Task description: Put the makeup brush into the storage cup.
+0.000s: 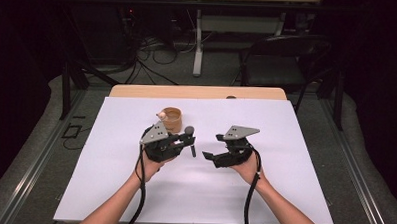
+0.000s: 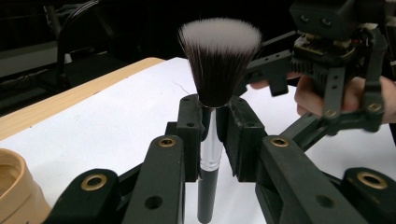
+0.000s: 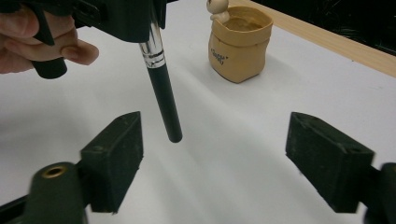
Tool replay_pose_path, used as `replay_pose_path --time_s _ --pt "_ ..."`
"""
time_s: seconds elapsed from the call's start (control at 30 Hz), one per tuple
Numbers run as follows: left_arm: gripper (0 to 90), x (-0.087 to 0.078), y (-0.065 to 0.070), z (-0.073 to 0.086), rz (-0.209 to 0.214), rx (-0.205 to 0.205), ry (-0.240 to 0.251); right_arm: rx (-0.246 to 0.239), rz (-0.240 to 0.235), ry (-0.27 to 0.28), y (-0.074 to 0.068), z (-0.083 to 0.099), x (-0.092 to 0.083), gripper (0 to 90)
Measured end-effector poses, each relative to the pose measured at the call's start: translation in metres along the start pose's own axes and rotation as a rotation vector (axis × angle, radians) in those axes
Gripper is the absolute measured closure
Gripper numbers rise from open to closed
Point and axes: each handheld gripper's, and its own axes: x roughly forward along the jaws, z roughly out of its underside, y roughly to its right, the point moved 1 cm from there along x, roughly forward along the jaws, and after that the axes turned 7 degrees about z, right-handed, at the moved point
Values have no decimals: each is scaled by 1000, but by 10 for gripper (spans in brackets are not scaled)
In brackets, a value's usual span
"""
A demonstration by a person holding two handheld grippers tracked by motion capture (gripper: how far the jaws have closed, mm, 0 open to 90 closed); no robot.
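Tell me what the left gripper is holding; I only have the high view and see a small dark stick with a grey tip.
Observer: The left gripper is clamped on a makeup brush, its jaws closed on the silver ferrule just under the bristles.
Operator: Is the brush touching the table?
Observer: The right gripper view shows the black handle's end hanging free above the white sheet.
Operator: And the right gripper?
Observer: The right gripper has its jaws spread wide with nothing between them.
Operator: What is the tan thing behind?
Observer: A small sack-shaped pot with printed lettering on its side and a little figure on its rim.
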Motion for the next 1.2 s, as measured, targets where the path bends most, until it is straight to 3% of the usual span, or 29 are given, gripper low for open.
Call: replay_pose_path --time_s 0.4,0.5,0.53,0.7,0.8,0.83,1.03,1.2 --pt "772 -7 -6 -2 -29 -3 -5 -4 65 -30 19 15 -20 83" --pt "772 -10 -8 -3 -34 -7 -1 -5 70 -25 21 15 -23 60" --pt "772 -12 -10 -5 -61 -13 -3 0 71 -21 21 15 -24 48" --pt "772 -17 -15 -9 -63 -22 -1 3 71 -46 24 18 -25 14" --pt "772 -21 -19 -13 -83 -19 4 -1 67 -42 25 19 -26 2" --pt "772 -21 -20 -14 -70 -21 10 -4 65 -38 26 19 -27 0" --pt "772 -22 -26 -17 -86 -16 5 -20 57 -11 25 21 -31 0" --pt "772 -22 -30 -18 -99 -23 7 -14 73 3 27 22 -36 0"
